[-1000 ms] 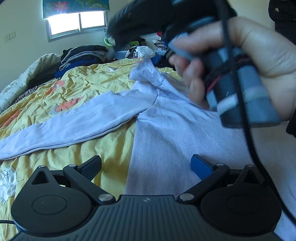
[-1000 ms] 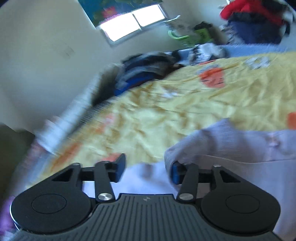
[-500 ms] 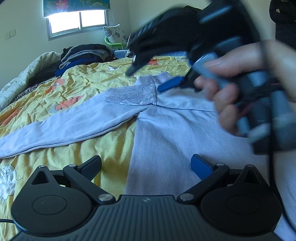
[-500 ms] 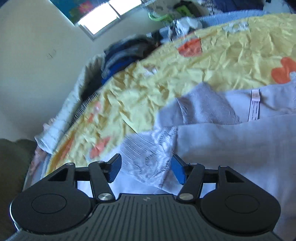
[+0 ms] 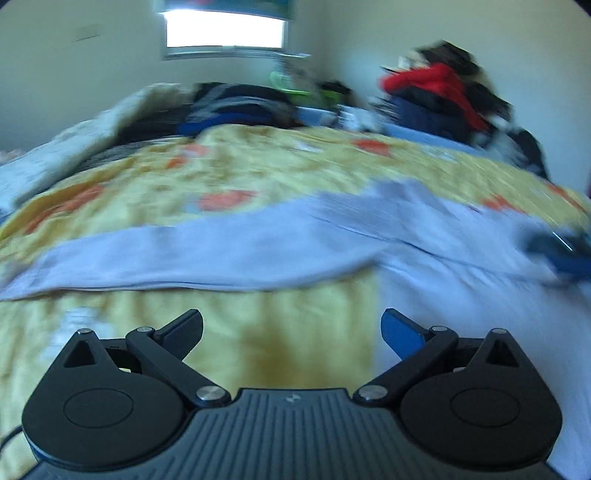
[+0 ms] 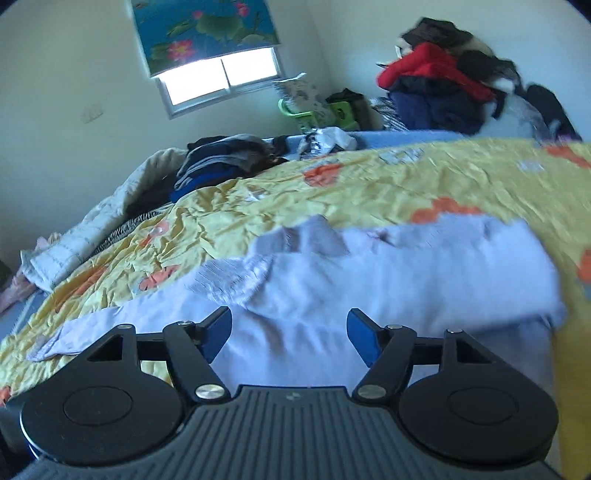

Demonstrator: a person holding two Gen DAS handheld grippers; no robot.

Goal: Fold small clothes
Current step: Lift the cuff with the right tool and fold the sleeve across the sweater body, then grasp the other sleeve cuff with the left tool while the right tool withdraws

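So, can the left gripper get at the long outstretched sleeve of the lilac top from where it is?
Probably yes. The left gripper has its jaws open and empty, and the sleeve lies flat on the yellow bedspread just ahead, with nothing between them.

No legible text anywhere.

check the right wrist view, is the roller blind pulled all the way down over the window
No, the lotus-print roller blind covers only the upper part, and bright window panes show below its bottom edge.
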